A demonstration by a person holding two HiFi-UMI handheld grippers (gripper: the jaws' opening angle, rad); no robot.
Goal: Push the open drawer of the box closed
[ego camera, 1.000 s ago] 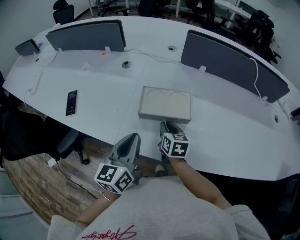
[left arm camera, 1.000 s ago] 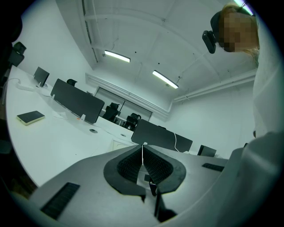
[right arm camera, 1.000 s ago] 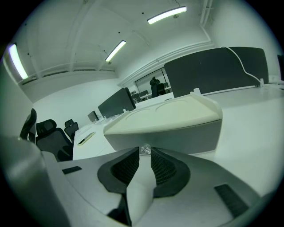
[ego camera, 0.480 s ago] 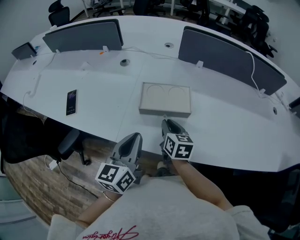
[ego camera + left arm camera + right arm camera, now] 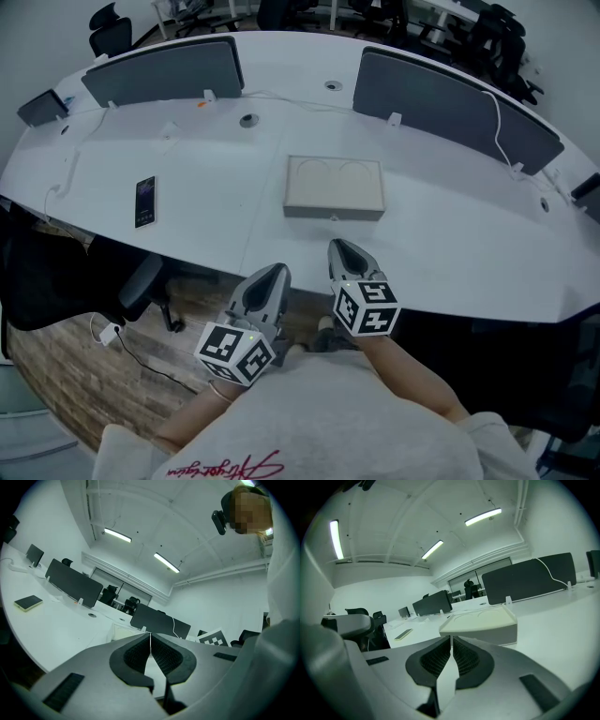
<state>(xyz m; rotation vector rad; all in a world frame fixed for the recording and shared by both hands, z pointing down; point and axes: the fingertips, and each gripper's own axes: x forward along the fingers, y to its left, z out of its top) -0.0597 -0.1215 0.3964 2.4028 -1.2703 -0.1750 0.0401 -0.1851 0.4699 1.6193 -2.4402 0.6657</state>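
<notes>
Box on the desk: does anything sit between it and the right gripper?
Nothing visible does. Only a strip of bare desk separates the right gripper, fingers together and empty, from the near side of the box. The phone lies far off to the left, out of that path.

One overhead, two low toward box (image 5: 335, 186)

in the head view the box (image 5: 335, 186) shows mostly its top; its front face is a thin strip, too small to tell any seams. in the left gripper view the left gripper (image 5: 150, 635) hides most of the box. the screen of the phone (image 5: 143, 202) is too small to read, and the table (image 5: 450, 234) runs off the right edge
</notes>
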